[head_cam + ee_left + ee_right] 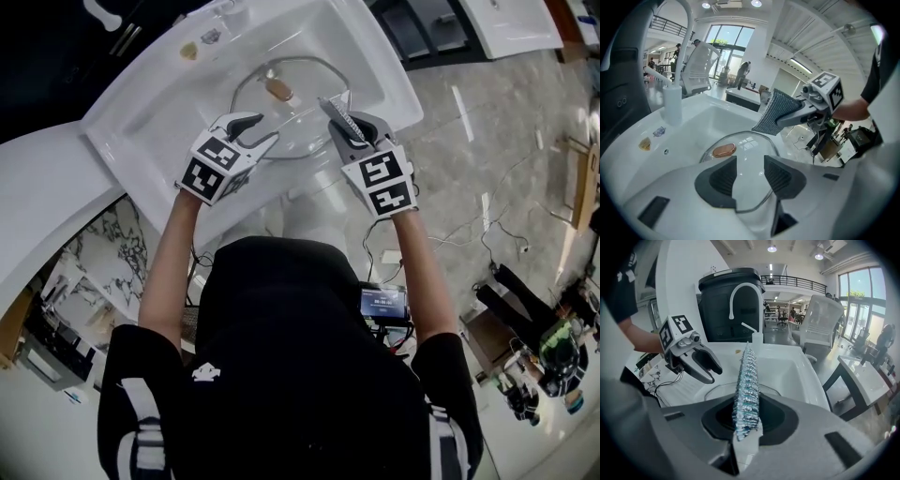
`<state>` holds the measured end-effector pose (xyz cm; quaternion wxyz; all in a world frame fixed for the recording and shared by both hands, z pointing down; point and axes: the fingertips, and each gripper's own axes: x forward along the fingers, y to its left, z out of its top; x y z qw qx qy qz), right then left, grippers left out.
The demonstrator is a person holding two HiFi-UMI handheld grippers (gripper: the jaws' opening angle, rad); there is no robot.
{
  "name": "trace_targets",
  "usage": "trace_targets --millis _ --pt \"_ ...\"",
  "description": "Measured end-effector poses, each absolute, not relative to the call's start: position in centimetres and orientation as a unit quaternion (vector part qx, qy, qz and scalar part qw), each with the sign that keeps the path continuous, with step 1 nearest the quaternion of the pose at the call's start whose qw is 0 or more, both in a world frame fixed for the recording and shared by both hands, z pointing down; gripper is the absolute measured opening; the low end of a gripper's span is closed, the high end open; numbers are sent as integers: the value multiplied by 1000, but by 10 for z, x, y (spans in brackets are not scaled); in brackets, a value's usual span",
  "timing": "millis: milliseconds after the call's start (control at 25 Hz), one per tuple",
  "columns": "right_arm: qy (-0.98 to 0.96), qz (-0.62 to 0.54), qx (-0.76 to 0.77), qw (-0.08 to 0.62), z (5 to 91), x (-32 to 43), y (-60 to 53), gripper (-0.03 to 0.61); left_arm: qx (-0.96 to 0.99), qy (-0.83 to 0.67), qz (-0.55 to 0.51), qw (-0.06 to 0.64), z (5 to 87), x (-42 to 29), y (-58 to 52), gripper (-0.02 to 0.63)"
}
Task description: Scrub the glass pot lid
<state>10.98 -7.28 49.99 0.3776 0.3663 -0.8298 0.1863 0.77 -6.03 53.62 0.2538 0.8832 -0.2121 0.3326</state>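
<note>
Over the sink, my left gripper sits half open at the glass pot lid; the right gripper is pinching the scouring cloth.

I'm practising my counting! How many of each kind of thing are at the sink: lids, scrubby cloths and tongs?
Glass pot lid: 1
Scrub cloth: 1
Tongs: 2 (left tongs, right tongs)
Total: 4
</note>
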Motion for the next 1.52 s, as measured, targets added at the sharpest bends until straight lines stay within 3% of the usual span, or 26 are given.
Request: trace_targets --millis 200,480,1520 --pt "-833 188 348 388 512 108 -67 71 871 -201 355 275 563 11 -58 226" --pt "-834 194 333 394 524 109 -67 71 856 -203 354 317 581 16 -61 280" --pt "-832 180 342 399 523 109 -66 72 839 -174 339 389 611 19 -59 296"
